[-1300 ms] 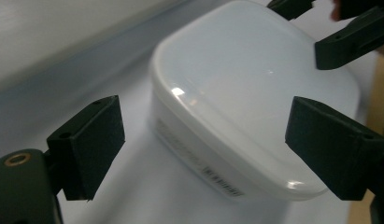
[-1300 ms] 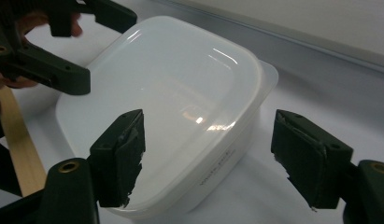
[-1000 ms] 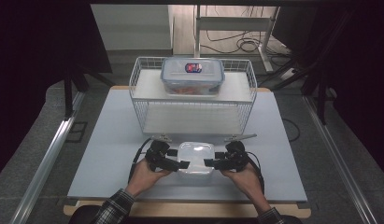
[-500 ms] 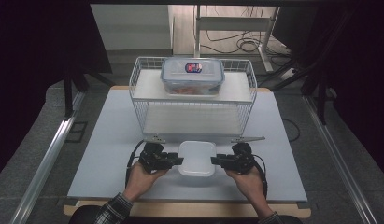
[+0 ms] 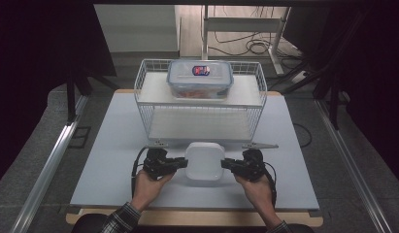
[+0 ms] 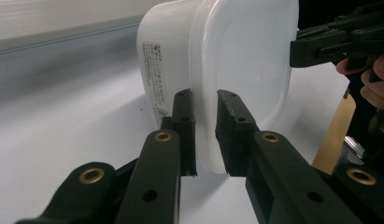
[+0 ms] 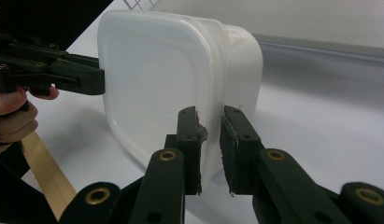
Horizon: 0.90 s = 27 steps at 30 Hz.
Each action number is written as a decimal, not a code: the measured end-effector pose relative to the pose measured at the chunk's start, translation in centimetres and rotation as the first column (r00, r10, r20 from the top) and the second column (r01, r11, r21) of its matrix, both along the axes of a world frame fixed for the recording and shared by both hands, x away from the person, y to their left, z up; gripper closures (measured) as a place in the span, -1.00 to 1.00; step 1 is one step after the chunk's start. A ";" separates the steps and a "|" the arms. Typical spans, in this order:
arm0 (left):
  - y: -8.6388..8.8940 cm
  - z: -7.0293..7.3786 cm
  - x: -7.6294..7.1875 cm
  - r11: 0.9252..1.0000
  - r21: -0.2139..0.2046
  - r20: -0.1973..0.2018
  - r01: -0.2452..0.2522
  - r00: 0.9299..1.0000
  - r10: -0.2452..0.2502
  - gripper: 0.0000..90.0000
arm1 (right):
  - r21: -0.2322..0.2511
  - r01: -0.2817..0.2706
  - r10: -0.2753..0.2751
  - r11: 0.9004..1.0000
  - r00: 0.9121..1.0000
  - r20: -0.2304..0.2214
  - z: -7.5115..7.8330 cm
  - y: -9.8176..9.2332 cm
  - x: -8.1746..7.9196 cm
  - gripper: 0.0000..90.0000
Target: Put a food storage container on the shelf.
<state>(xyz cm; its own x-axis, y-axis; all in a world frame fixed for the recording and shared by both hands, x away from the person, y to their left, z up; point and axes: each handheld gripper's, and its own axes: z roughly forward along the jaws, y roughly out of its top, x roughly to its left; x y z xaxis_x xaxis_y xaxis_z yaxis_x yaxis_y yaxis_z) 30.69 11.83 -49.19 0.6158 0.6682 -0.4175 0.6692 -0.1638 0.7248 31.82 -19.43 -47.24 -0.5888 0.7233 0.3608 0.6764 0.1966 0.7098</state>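
Two tubs: white tub (image 5: 204,161) near, centre; lidded tub (image 5: 200,79) far on rack (image 5: 151,104). Left gripper (image 5: 180,162) and right gripper (image 5: 227,164) just closing, clamped on white tub's rim. Label (image 6: 154,74) seen from left gripper view.

Both the matte black two-jaw left gripper (image 5: 180,163) and its twin, the right gripper (image 5: 228,164), have flat perforated arms with brass-ringed rivets, worn rubbery pads and looping black cables, while a plaid shirt cuff (image 5: 120,221) covers the left wrist.
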 end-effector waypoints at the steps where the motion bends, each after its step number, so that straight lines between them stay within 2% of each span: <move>1: 0.0 0.0 0.0 1.000 0.003 0.004 -0.003 1.000 0.003 0.75 | -0.001 0.000 0.000 1.000 1.000 0.011 0.0 0.1 0.0 0.73; 6: 0.5 0.6 -0.1 1.000 -0.006 0.024 0.001 1.000 0.000 0.75 | 0.009 0.004 -0.004 1.000 0.999 0.043 0.1 0.4 -0.4 0.73; 15: 0.9 2.1 -0.3 1.000 -0.015 0.072 -0.013 0.997 0.014 0.76 | 0.043 -0.013 0.009 0.999 0.995 0.097 1.5 0.6 -0.4 0.73; 21: 1.1 3.1 -0.5 1.000 -0.014 0.095 -0.022 0.995 0.023 0.76 | 0.038 -0.025 0.020 0.999 0.990 0.140 2.6 0.8 -0.4 0.74; 27: 1.1 3.9 -0.4 1.000 -0.013 0.113 -0.026 0.993 0.027 0.76 | 0.042 -0.029 0.022 0.999 0.987 0.161 3.4 0.8 -0.3 0.74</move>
